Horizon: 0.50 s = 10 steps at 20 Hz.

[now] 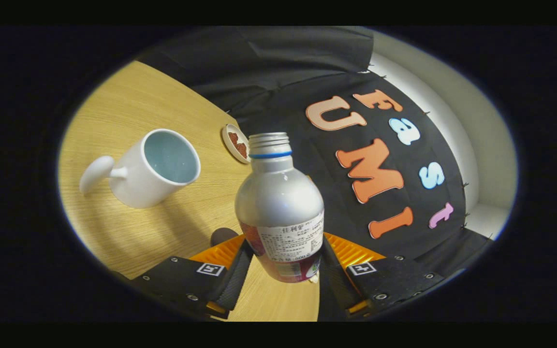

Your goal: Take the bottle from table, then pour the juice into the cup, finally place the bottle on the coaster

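Note:
A silver bottle (279,203) with a blue neck ring, an uncapped threaded mouth and a printed label sits between my two fingers. My gripper (283,263) is shut on its lower body and holds it lifted above the wooden table (128,111), leaning a little. A white cup (150,169) with a pale blue inside and a rounded handle stands on the table beyond my left finger, its handle turned away from the bottle. A small round coaster (236,142) with a red pattern lies past the cup, near the table's far edge, just behind the bottle's mouth.
The booth's black cloth wall (307,72) hangs right behind the table's far edge. A pale wall (462,125) shows beyond the cloth.

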Each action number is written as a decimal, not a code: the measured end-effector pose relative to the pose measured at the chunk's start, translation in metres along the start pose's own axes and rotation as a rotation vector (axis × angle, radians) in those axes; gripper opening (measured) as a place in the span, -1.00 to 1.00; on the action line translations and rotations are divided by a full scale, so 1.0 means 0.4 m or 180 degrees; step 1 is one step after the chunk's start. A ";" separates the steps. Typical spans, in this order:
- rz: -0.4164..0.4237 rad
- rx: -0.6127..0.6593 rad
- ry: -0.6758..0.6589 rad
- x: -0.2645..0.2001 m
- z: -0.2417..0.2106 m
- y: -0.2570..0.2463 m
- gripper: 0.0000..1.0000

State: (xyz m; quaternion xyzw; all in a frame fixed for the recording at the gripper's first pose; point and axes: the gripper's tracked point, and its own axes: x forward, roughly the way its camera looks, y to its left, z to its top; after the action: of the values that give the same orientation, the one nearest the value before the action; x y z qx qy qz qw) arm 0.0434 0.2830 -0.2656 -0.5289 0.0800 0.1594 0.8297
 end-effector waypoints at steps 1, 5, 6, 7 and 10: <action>-0.0017 -0.0084 -0.0023 0.001 0.003 0.000 0.56; -0.0083 -0.0488 -0.0049 0.002 0.013 -0.001 0.55; -0.0119 -0.0599 -0.0060 0.007 0.021 -0.011 0.55; -0.0155 -0.0702 -0.0083 0.007 0.029 -0.020 0.55; -0.0228 -0.0946 -0.0167 0.000 0.048 -0.029 0.55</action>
State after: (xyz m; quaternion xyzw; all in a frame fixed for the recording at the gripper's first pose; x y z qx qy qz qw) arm 0.0467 0.2956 -0.2475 -0.6441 0.0149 0.1535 0.7493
